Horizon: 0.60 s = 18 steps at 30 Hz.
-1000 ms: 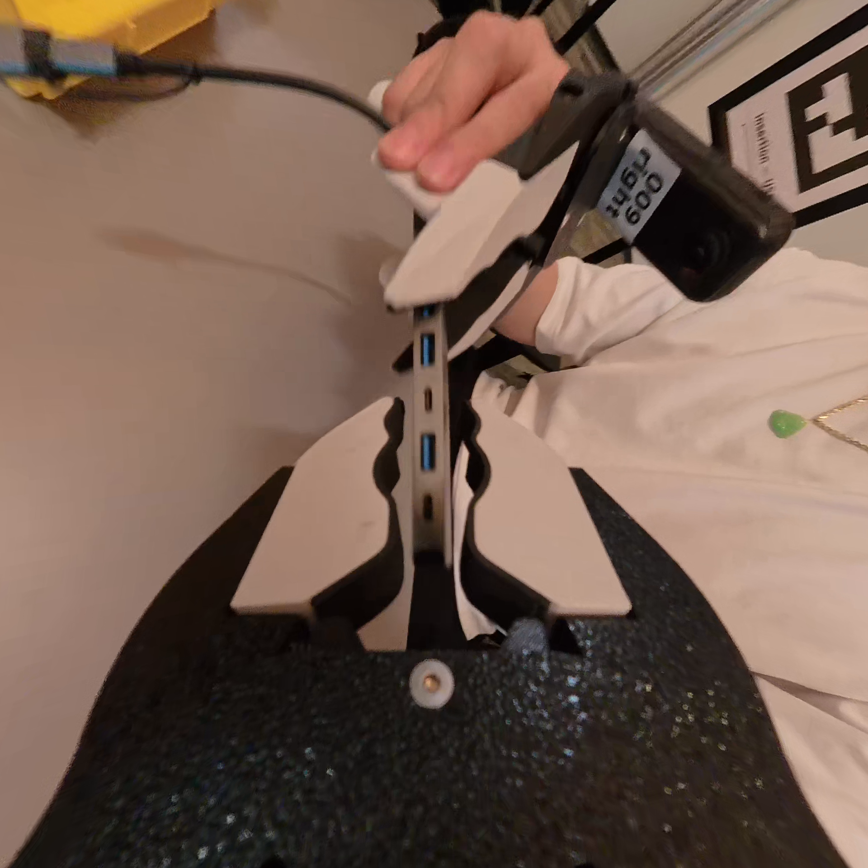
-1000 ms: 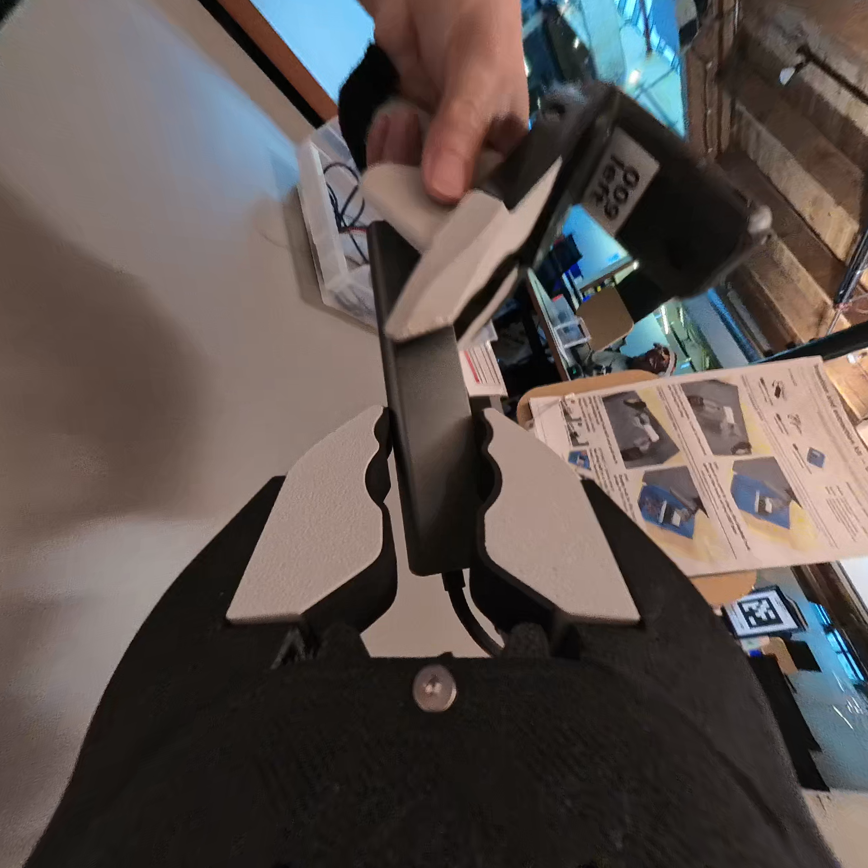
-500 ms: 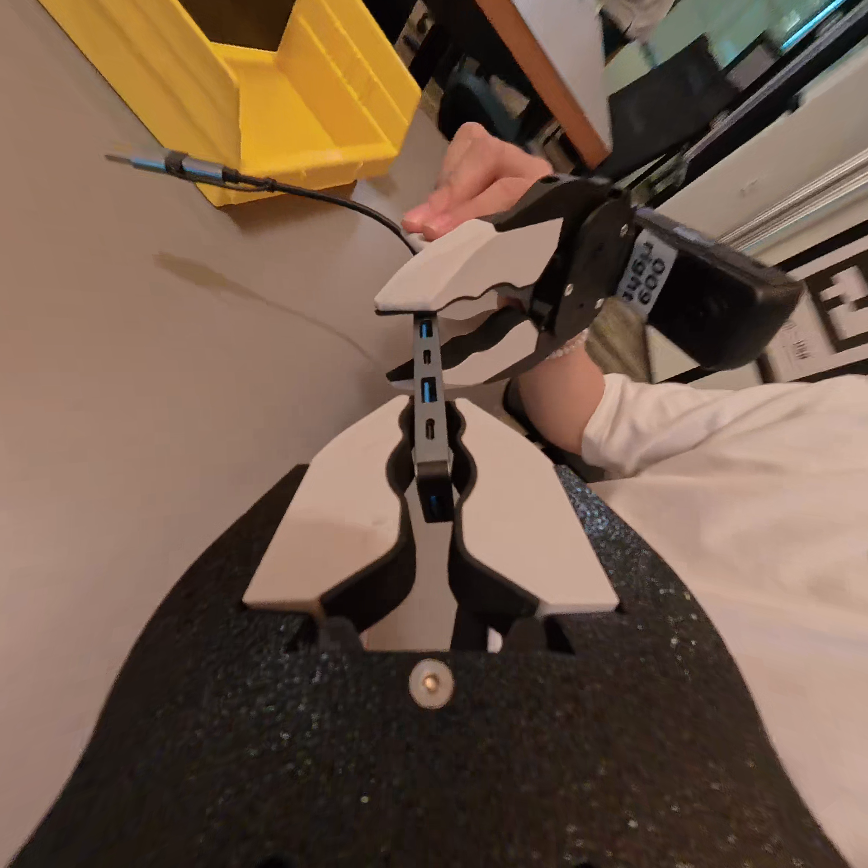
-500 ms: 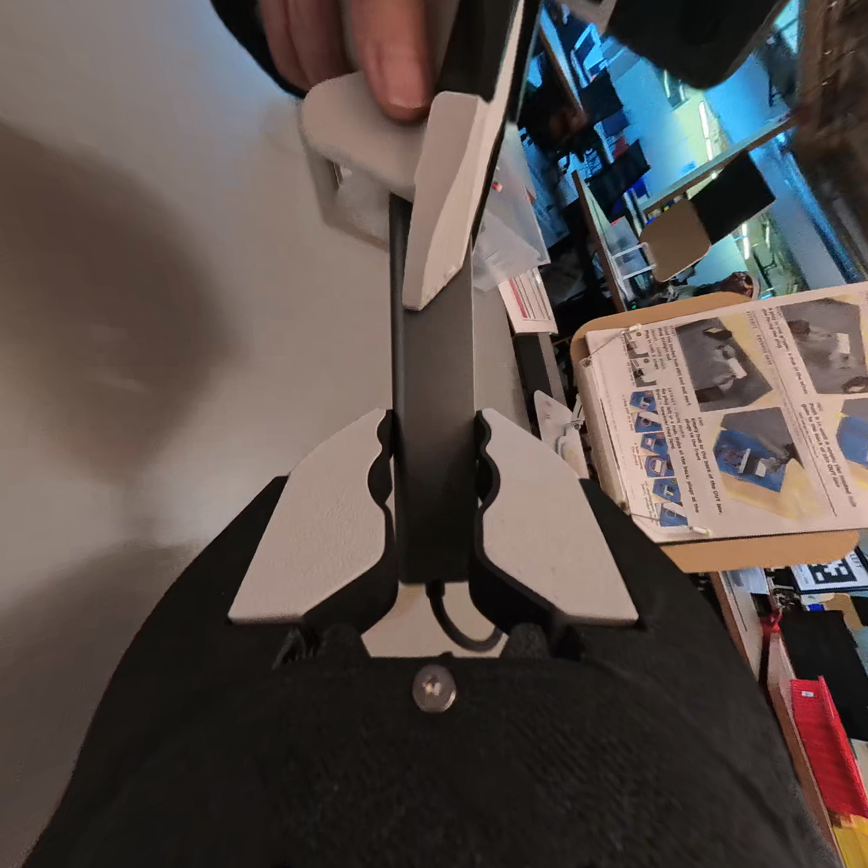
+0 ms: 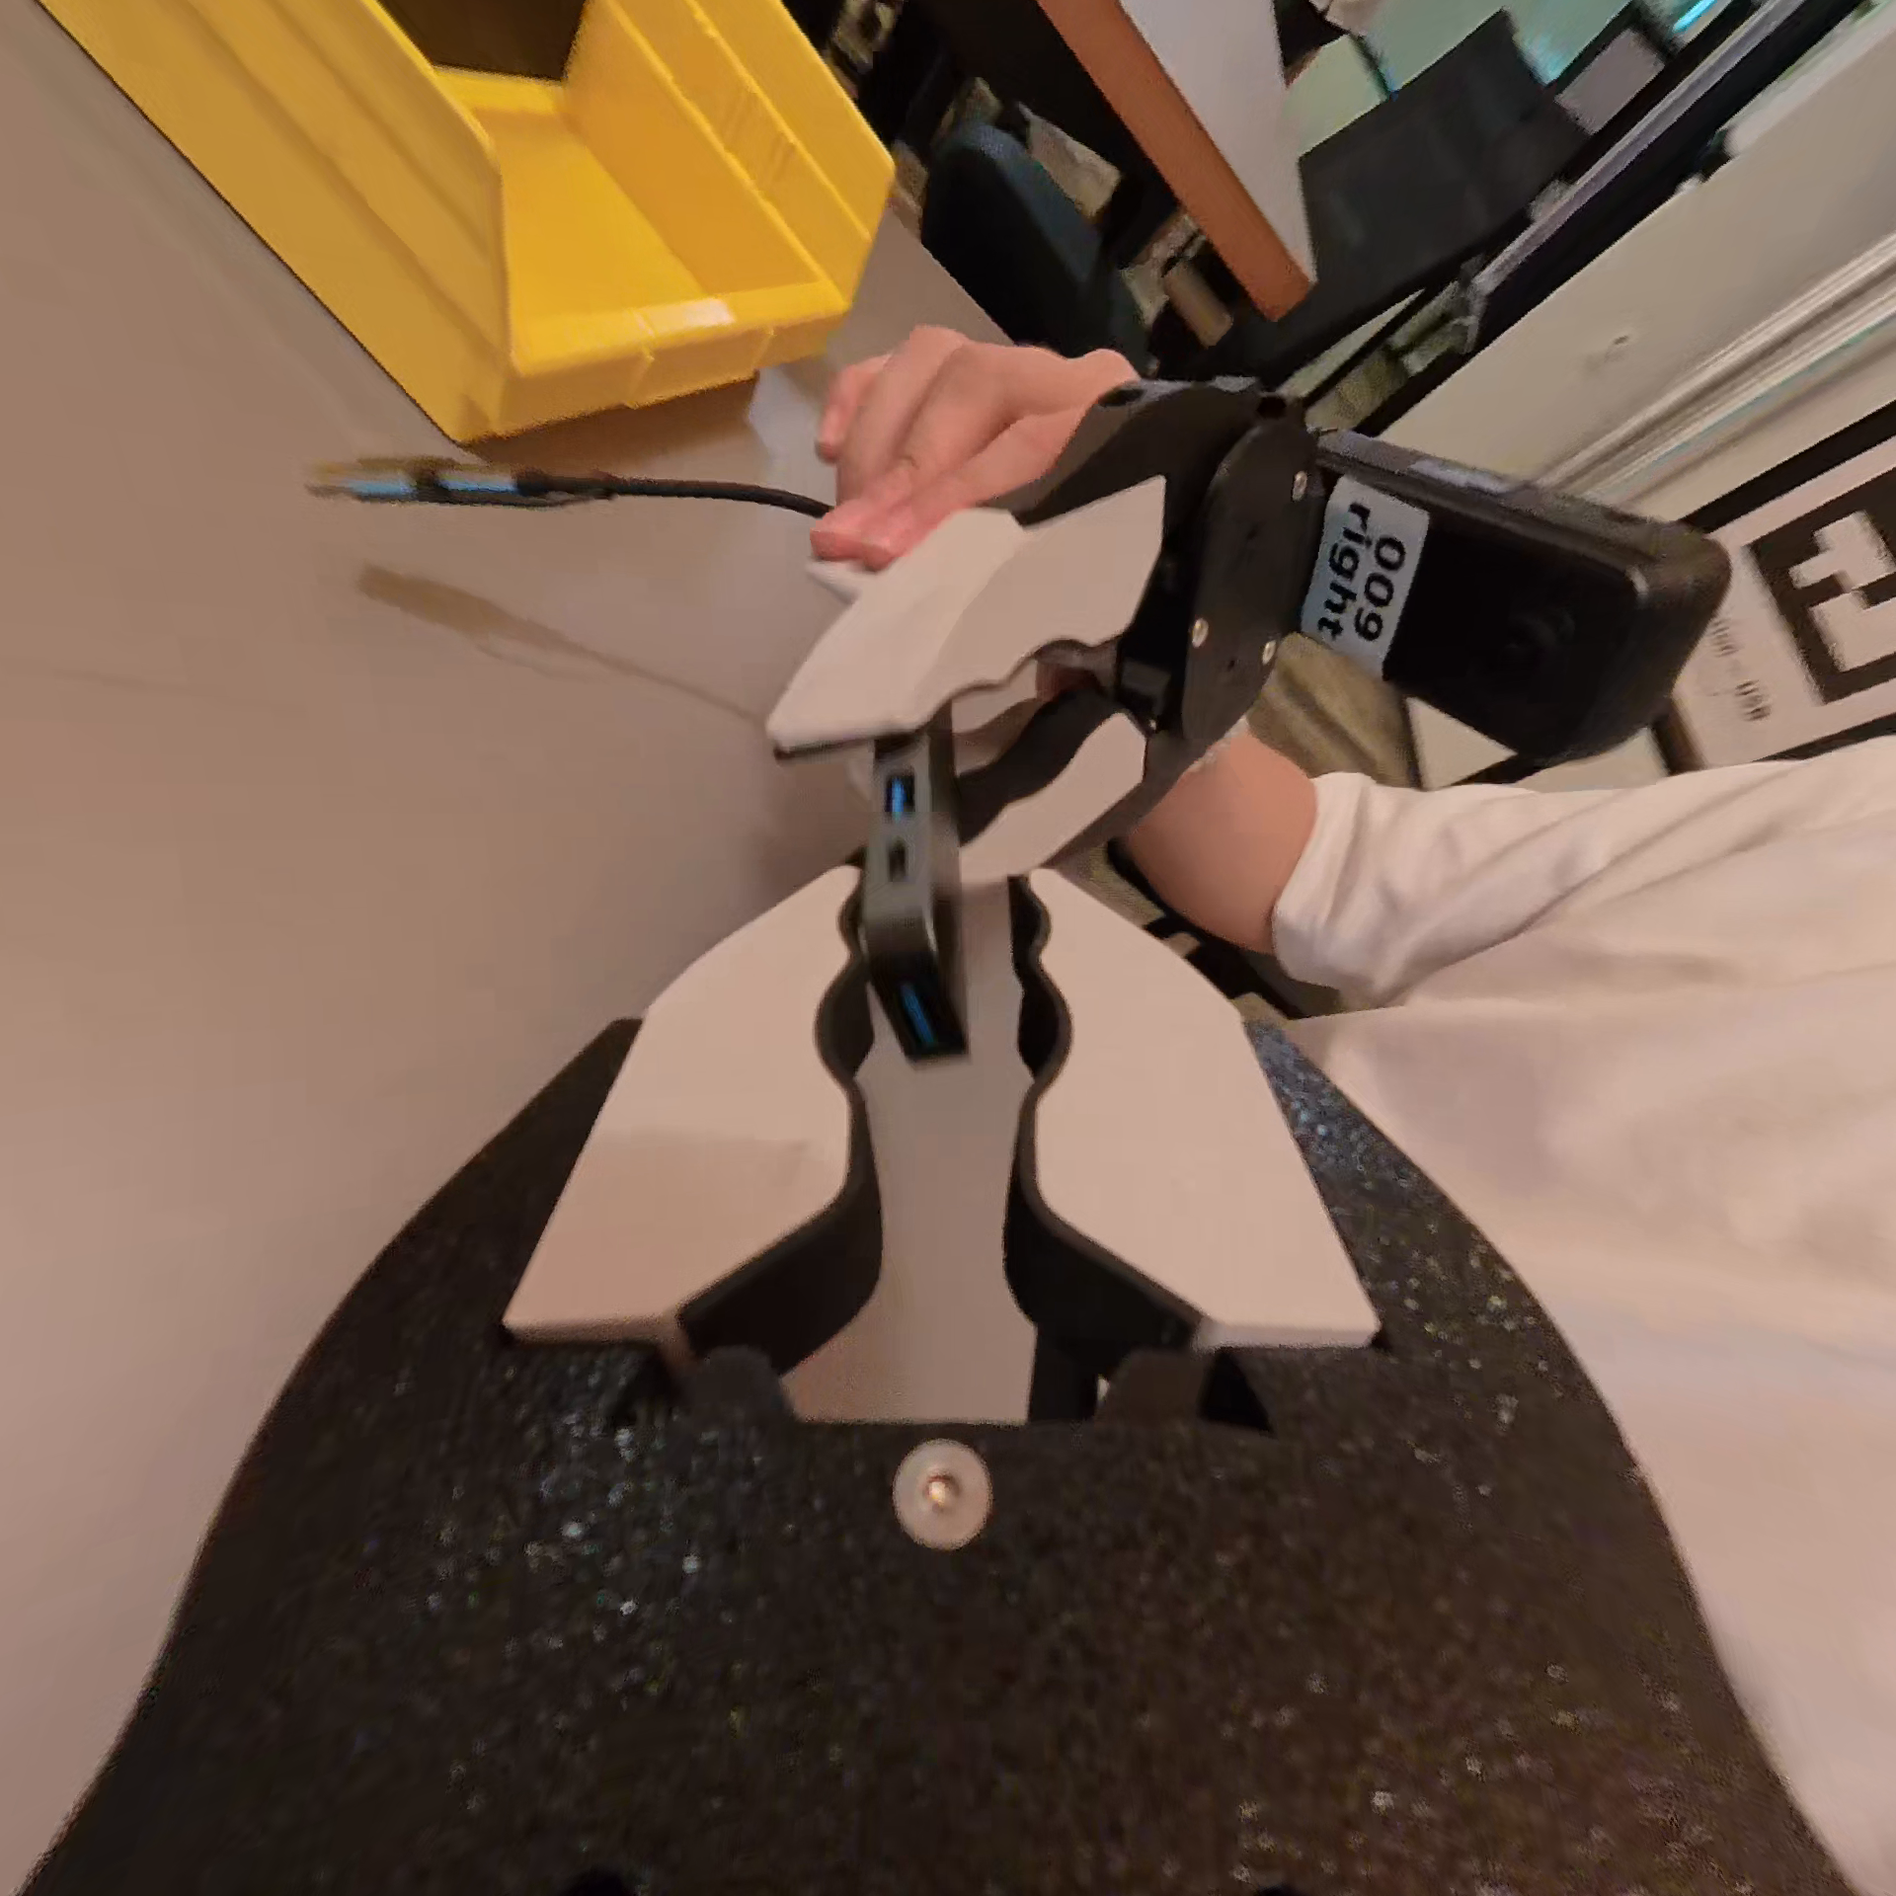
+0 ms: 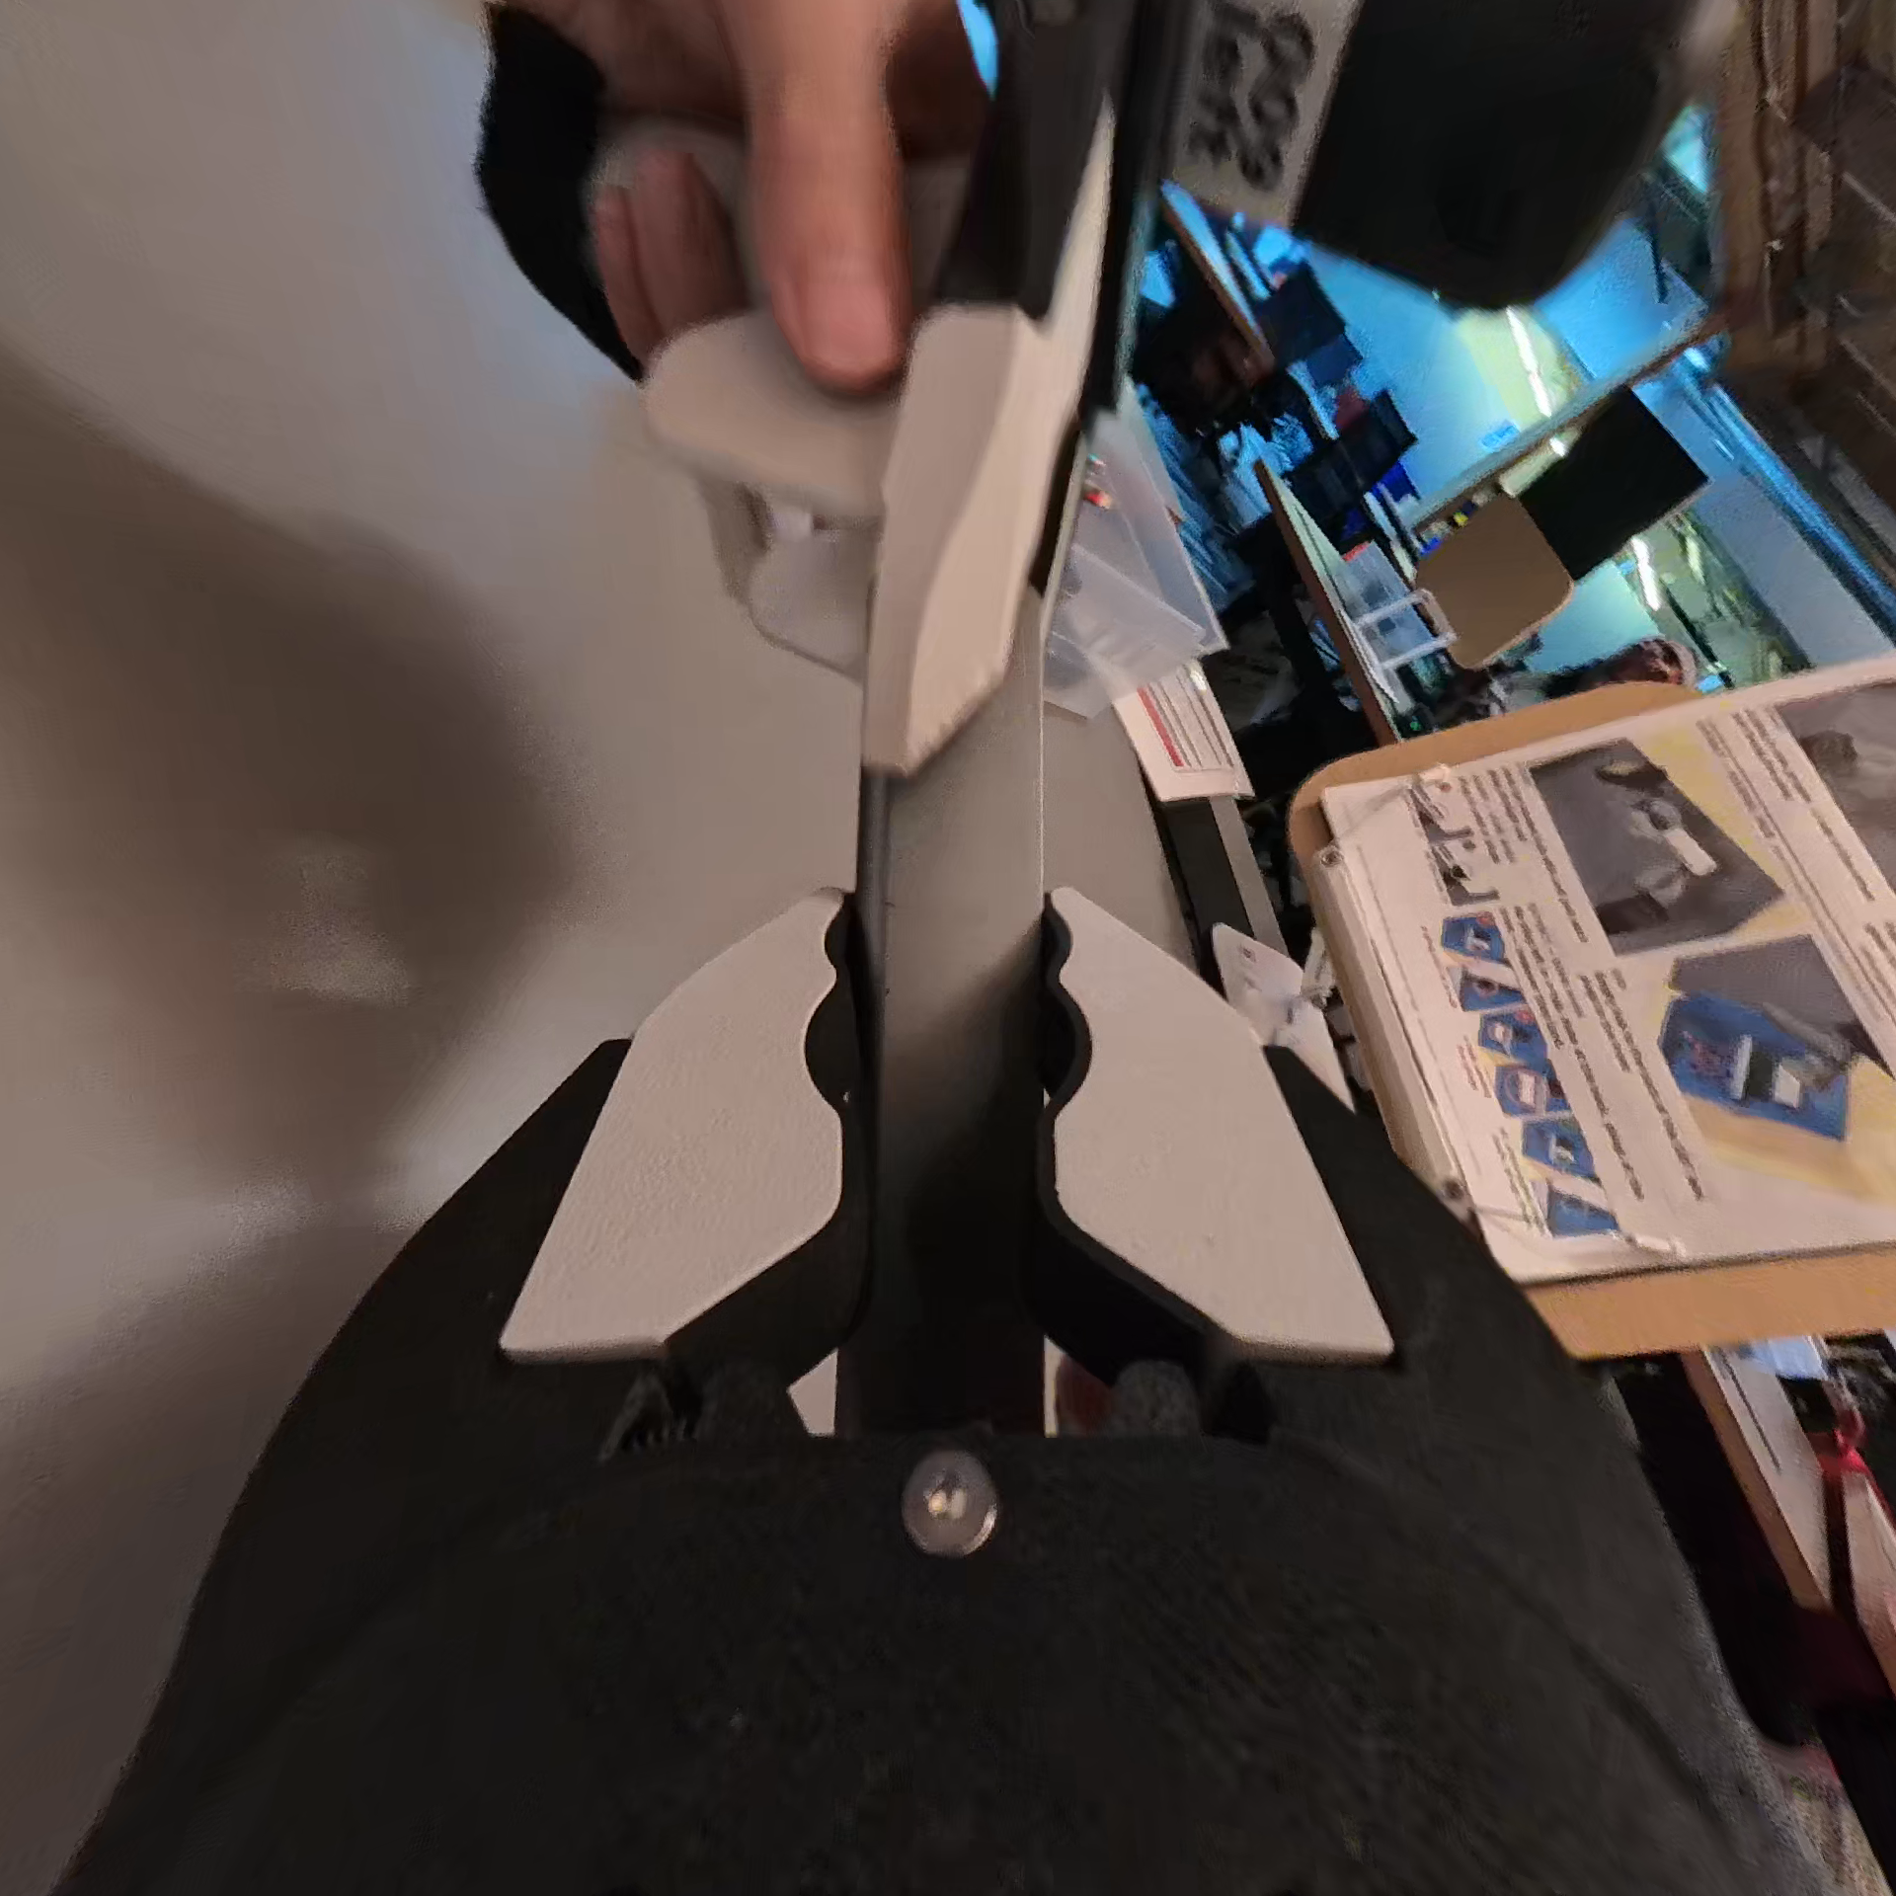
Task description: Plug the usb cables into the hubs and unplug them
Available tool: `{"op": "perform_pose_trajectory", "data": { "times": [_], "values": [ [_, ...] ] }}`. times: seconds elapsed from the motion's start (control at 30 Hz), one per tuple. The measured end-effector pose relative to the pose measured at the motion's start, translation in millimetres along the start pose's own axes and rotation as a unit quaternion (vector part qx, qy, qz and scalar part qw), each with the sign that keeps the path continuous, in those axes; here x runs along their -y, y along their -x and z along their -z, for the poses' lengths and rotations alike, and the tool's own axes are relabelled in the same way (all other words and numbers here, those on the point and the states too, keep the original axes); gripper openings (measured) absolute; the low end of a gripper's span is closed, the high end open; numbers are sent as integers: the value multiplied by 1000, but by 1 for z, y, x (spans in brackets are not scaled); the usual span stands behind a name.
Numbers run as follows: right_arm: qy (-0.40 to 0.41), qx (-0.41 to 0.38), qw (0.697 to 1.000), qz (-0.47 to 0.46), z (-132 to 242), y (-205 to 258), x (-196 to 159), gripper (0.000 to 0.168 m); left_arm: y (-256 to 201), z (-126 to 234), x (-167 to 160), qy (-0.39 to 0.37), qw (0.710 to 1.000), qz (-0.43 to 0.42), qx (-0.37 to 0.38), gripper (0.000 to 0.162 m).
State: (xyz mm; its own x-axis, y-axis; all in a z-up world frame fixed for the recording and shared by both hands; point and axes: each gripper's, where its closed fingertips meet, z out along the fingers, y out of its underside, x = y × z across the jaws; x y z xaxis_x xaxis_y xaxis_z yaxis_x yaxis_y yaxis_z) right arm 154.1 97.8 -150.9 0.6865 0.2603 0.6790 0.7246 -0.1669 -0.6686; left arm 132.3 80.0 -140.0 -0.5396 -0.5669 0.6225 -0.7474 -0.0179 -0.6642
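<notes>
The right gripper (image 6: pixel 946 985) clamps its pale grey fingers (image 6: pixel 718 1129) on the slim dark grey USB hub (image 6: pixel 954 1026). The left gripper (image 5: pixel 936 985) stands wider; the hub's ported end (image 5: pixel 913 964) sits between its fingers, seemingly untouched, above the beige table (image 5: pixel 308 923).

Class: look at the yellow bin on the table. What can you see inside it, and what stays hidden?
The yellow bin shows only bare yellow floor and walls in its open front. Its far end is dark and cut off by the picture's edge, so anything there cannot be seen.

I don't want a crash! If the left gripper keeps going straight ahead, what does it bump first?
Probably the hub, already poking between its fingers, then the right gripper holding it. Depth is hard to judge.
</notes>
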Motion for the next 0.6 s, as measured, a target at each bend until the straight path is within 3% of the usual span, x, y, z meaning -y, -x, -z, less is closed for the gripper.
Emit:
{"op": "perform_pose_trajectory", "data": {
  "times": [0.1, 0.2, 0.3, 0.4, 0.5, 0.6],
  "values": [
    [22, -39, 998, -42, 7, -20, -14, 32, 10, 33, 13, -29, 994, -57, 90, 31],
    [25, -68, 994, -83, 16, -35, -25, 32, 36, 106, 34, -93, 961, -81, 249, 34],
    [12, -85, 990, -112, 22, -44, -26, 31, 76, 223, 32, -145, 884, -28, 444, 44],
    [6, -93, 988, -123, 26, -50, -26, 31, 102, 345, -10, -176, 785, 85, 588, 43],
    [-3, -99, 986, -135, 30, -54, -27, 31, 119, 408, -59, -213, 743, 197, 603, 39],
    [-25, -100, 983, -151, 33, -58, -24, 31, 145, 400, -86, -222, 768, 262, 540, 38]
  ]
}}
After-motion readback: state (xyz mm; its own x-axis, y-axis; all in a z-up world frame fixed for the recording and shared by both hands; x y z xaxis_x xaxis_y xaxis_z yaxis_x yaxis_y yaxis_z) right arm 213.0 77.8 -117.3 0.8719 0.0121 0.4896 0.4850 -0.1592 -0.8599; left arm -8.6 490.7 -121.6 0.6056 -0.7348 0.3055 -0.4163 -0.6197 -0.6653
